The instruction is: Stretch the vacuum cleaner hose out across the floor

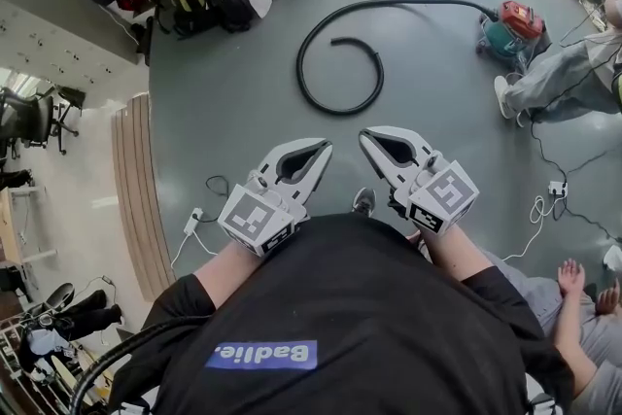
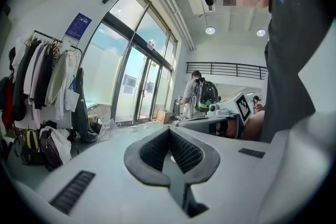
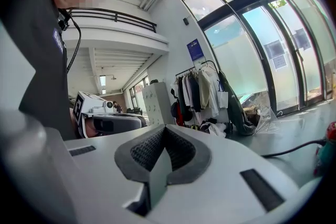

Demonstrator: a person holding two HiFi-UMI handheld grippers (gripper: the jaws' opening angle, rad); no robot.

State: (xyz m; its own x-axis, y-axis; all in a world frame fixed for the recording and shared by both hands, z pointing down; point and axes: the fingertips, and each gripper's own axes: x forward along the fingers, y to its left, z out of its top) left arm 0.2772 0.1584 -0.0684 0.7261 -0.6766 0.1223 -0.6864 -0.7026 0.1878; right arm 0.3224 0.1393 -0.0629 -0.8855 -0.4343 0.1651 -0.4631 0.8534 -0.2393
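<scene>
left gripper [image 1: 322,145]: jaws closed, nothing held | right gripper [image 1: 365,137]: jaws closed, nothing held | hose [image 1: 309,85]: lay coiled on floor, well apart from both

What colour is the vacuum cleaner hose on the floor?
Black; the hose shows best in the head view.

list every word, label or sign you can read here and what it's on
"Badlie." in white letters on a blue patch on the person's black shirt.
Blue sign on the wall above the clothes rack: print too small to read.
Notices on the glass door: too blurred to read.
Nothing else can be read.
</scene>
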